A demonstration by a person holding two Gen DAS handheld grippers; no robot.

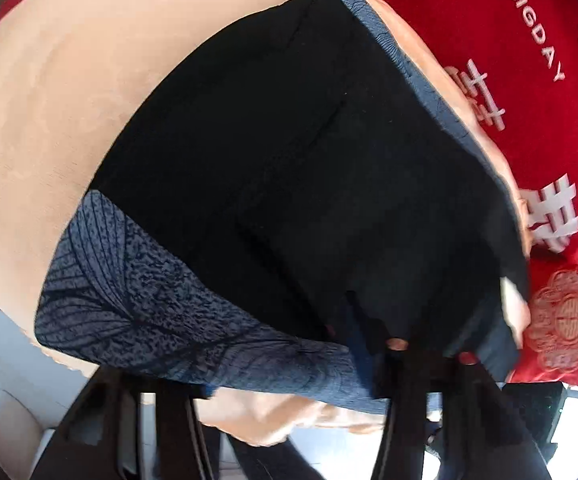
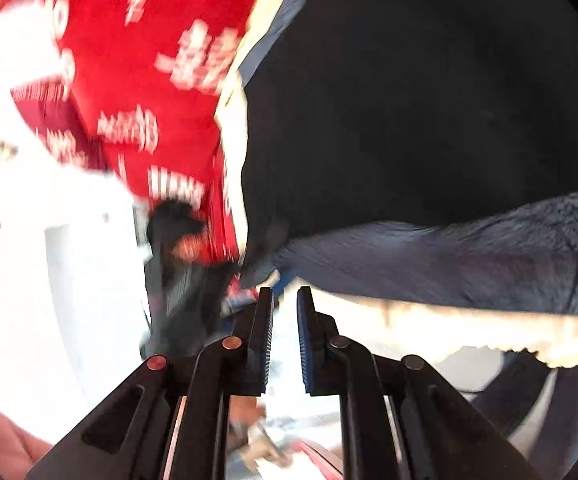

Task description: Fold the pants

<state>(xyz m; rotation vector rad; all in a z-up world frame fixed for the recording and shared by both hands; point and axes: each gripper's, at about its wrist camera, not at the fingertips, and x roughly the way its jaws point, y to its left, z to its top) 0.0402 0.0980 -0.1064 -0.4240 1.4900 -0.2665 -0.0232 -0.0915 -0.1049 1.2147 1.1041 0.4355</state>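
Observation:
The black pants [image 1: 309,168] lie folded flat on a blue patterned mat [image 1: 137,300] over a peach cloth [image 1: 49,100]. In the left wrist view my left gripper [image 1: 297,364] is low at the pants' near edge; the fabric hides its fingertips, so its state is unclear. In the right wrist view the pants [image 2: 409,100] fill the upper right. My right gripper [image 2: 285,300] is open with a narrow gap, empty, just off the mat's near corner [image 2: 449,264]. The view is motion-blurred.
A red cloth with white lettering [image 1: 509,60] lies beyond the pants, with a red embroidered pouch [image 1: 565,320] beside it. The red cloth also shows in the right wrist view [image 2: 129,80]. The peach cloth's scalloped edge [image 2: 489,336] hangs near the right gripper.

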